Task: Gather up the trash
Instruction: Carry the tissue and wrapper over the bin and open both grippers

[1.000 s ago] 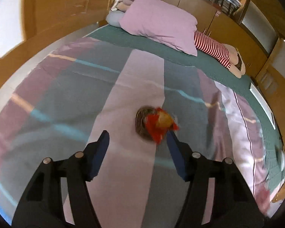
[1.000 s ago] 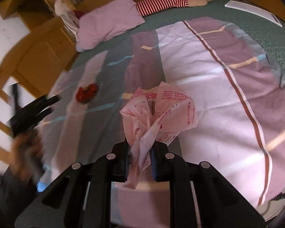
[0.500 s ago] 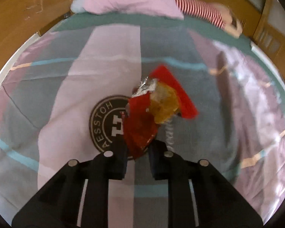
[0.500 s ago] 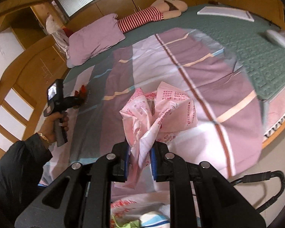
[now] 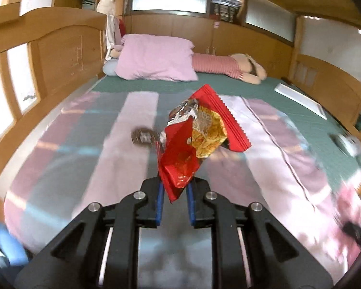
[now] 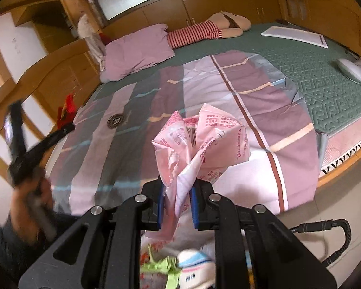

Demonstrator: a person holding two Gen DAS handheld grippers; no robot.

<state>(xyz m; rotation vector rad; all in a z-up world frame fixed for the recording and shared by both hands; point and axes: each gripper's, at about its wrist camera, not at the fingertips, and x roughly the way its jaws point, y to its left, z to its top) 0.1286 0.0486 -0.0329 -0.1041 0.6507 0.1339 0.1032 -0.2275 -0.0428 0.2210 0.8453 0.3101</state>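
Note:
My left gripper (image 5: 174, 192) is shut on a red and gold snack wrapper (image 5: 195, 142), which hangs in the air above the striped quilt (image 5: 122, 149). In the right wrist view the same wrapper (image 6: 68, 109) shows small at the left, at the tip of the blurred left gripper (image 6: 68, 127) held by a hand (image 6: 30, 204). My right gripper (image 6: 177, 202) is shut on a crumpled pink printed bag (image 6: 202, 142), held over the bed's near edge. Below it lies more trash, green and white wrappers (image 6: 178, 267), partly hidden by the gripper body.
A round dark emblem (image 5: 143, 136) (image 6: 115, 121) marks the quilt. A pink pillow (image 5: 156, 60) and a striped doll (image 5: 223, 66) lie at the head of the bed. A white board (image 6: 294, 36) and a white device (image 6: 353, 71) rest on the green mat. A black cable (image 6: 325, 226) lies on the floor.
The left gripper closed on the red wrapper and lifted it off the quilt, pulling back from the emblem. The right gripper drew back to the bed's edge, still holding the pink bag.

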